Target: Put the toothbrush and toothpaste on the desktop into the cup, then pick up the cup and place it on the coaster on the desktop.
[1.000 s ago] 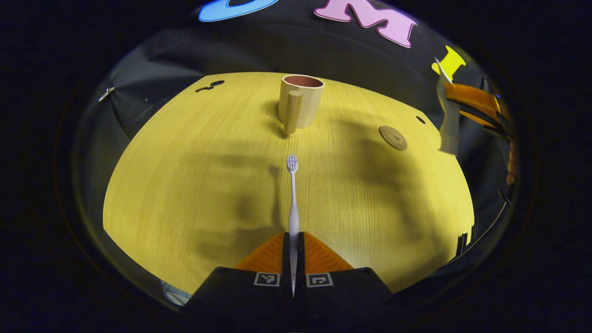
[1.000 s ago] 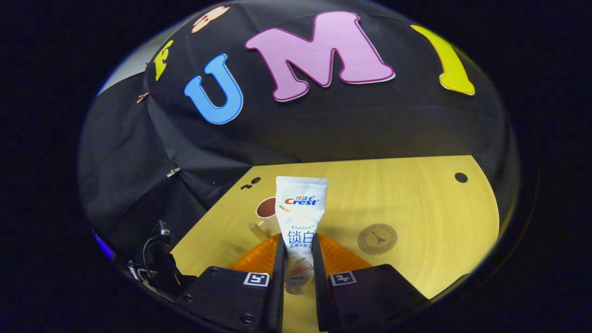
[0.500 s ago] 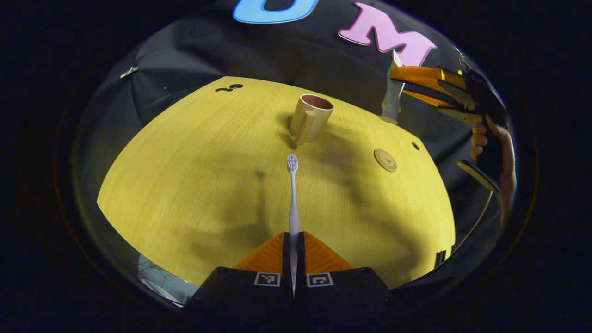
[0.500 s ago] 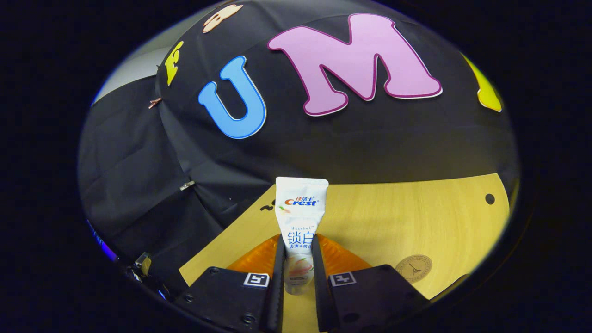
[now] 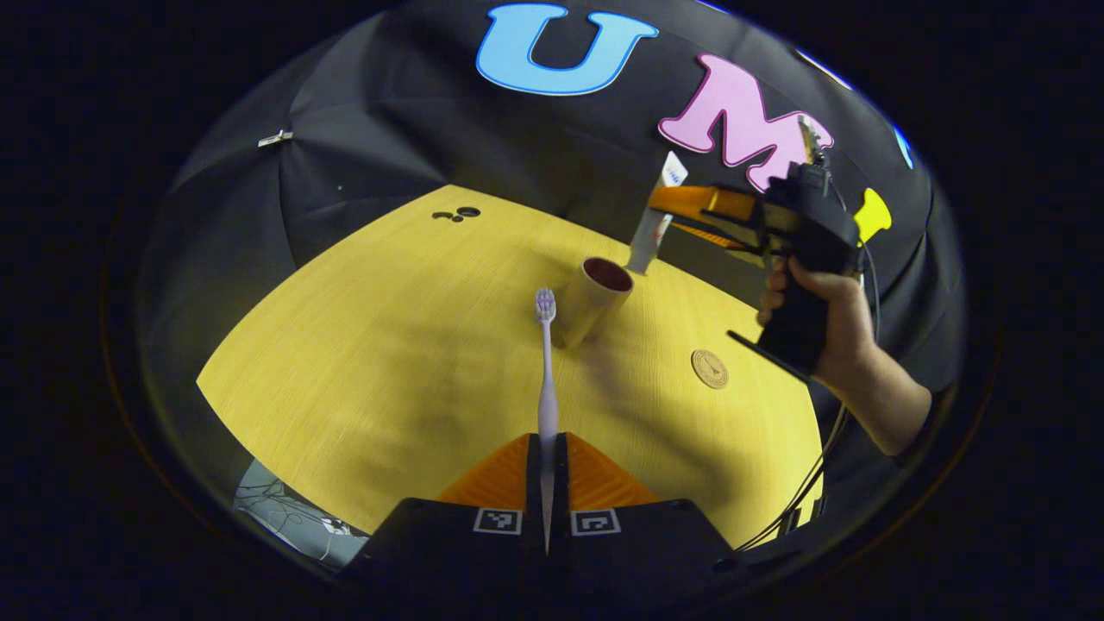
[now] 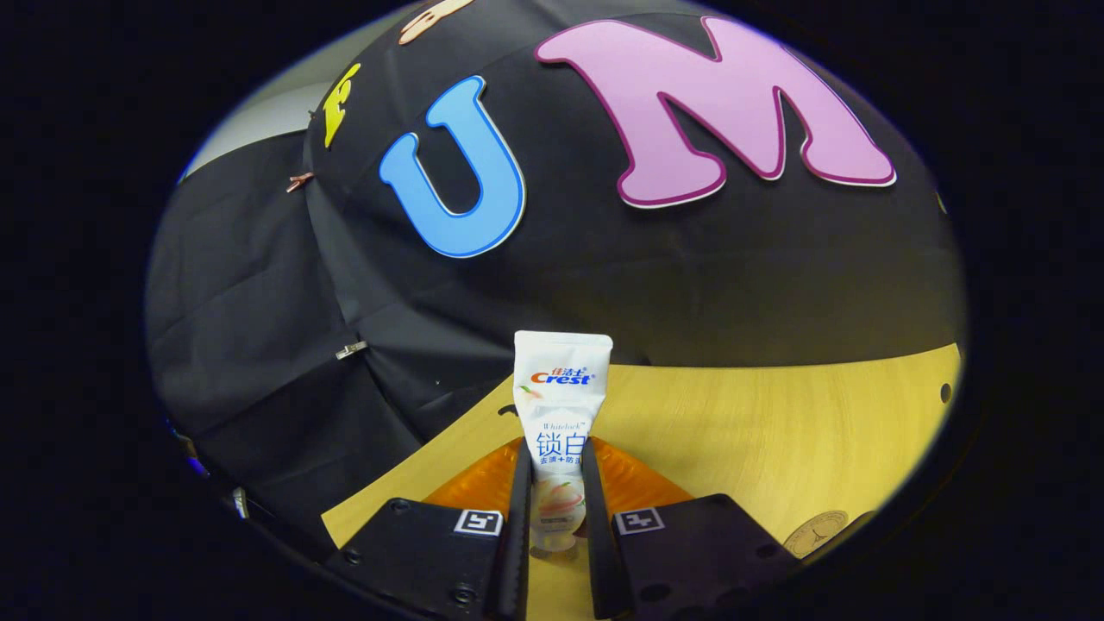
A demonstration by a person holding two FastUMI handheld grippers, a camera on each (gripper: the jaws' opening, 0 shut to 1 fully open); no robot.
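Toothbrush [image 5: 546, 362], one, is clamped in the left tool [image 5: 547, 457] at lower centre, bristles beside one cup [image 5: 595, 297]. One toothpaste [image 6: 559, 431] tube is clamped in the right tool [image 6: 556, 509], above the cup. One coaster [image 5: 710, 368] lies on the counter [image 5: 362, 345], right of centre.

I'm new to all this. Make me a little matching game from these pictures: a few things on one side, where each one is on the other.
Things:
1. toothbrush
2. toothpaste
3. cup
4. coaster

Places:
A. flat on the desktop, nothing on it
B. held in the right claw
C. standing on the desktop, nothing seen inside
D. held in the left claw

Pairs: 1-D, 2-B, 3-C, 4-A
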